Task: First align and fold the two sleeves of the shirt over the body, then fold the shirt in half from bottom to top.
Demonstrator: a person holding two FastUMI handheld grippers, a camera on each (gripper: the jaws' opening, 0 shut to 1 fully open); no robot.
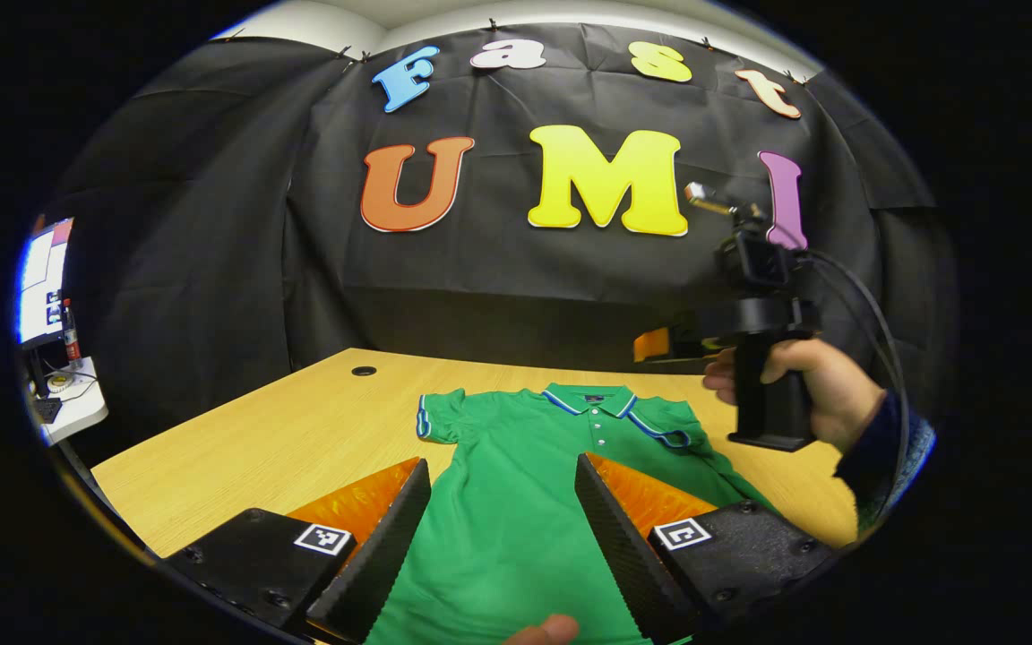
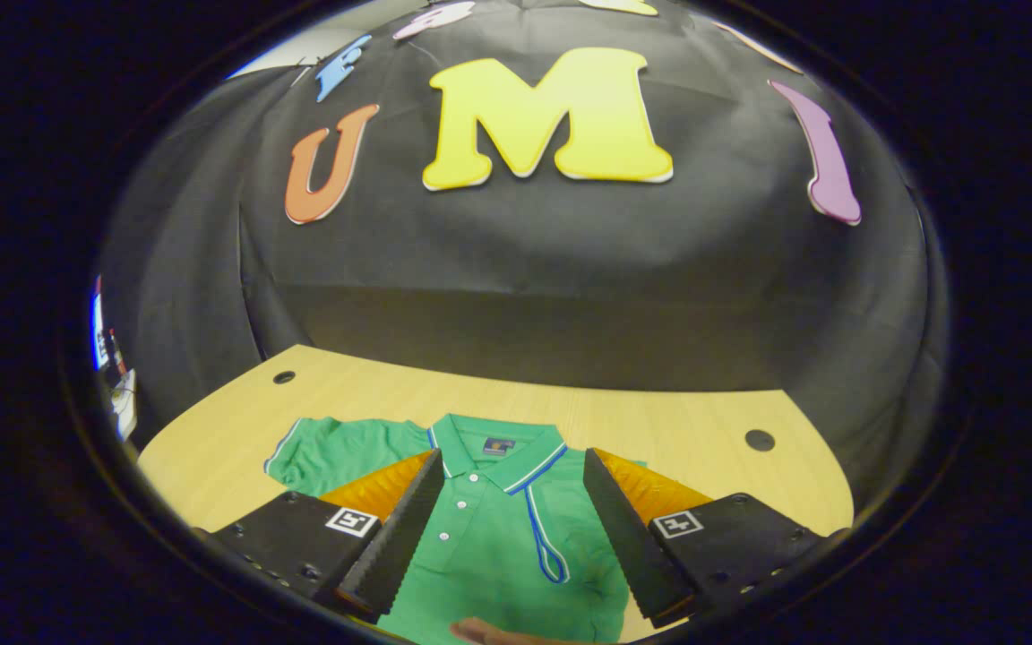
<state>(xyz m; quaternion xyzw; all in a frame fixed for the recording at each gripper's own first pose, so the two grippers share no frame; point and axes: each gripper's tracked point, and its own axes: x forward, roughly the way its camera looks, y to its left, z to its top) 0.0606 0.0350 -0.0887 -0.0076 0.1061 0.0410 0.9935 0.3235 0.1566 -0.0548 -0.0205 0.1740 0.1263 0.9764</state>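
Both tools gape wide over the green shirt [image 1: 516, 502] (one sleeve [image 2: 547, 537] folded across); left tool [image 1: 503, 528], right tool [image 2: 511, 528].

Your right hand-held gripper [image 1: 659, 345] had a black pistol handle with a black cable looping off it. Your sleeve [image 1: 874, 448] was dark navy. Each finger block [image 1: 256, 560] carried screws and a square black-and-white marker [image 1: 323, 538].

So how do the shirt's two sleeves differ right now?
On the green polo shirt, one sleeve lies spread flat out to the side on the wooden table. The other sleeve is already folded over the body, its cuff trim running down beside the button placket. Both are short, green, and edged with blue and white trim.
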